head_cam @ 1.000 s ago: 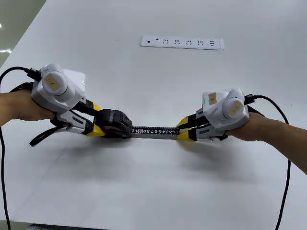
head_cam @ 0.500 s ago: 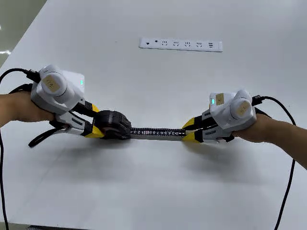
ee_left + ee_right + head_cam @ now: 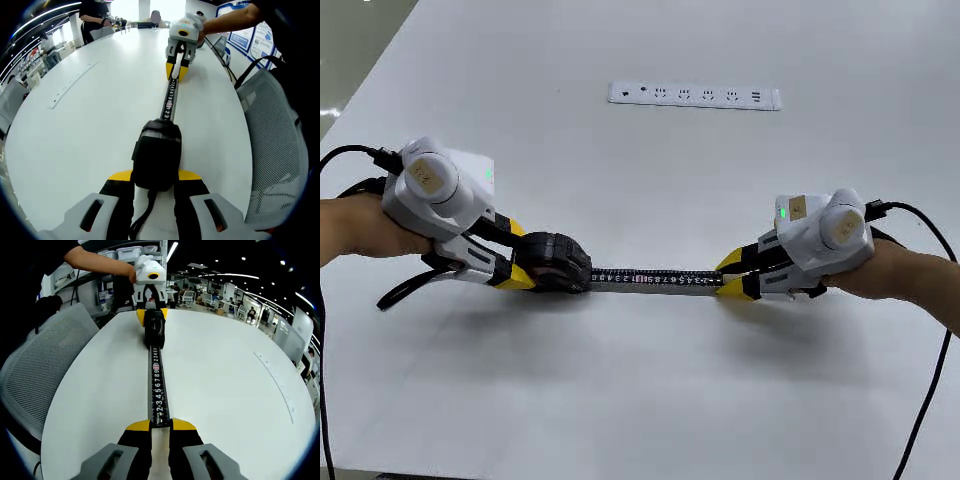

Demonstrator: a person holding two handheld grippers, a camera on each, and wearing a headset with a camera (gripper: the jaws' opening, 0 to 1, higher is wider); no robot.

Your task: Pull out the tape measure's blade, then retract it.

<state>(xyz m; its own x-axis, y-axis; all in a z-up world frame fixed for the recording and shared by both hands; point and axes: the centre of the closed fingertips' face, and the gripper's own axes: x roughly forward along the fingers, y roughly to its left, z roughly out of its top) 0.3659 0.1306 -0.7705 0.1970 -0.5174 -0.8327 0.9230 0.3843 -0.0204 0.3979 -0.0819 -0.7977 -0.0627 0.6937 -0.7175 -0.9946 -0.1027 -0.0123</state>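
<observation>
A black tape measure case (image 3: 555, 263) rests on the white table, held between the yellow-tipped jaws of my left gripper (image 3: 520, 262). In the left gripper view the case (image 3: 157, 153) sits between the jaws, which are shut on it. Its dark numbered blade (image 3: 655, 277) runs right across the table to my right gripper (image 3: 730, 275), which is shut on the blade's end. In the right gripper view the blade (image 3: 157, 390) stretches from my right gripper (image 3: 160, 426) away to the case (image 3: 154, 328).
A white power strip (image 3: 695, 96) lies flat at the far side of the table. Black cables trail from both grippers off the table's left and right. A mesh chair (image 3: 275, 140) stands beside the table edge. People stand far behind the table.
My right gripper has moved to the right with the blade's end, so more blade is drawn out of the case. The left gripper and case have stayed nearly still.
</observation>
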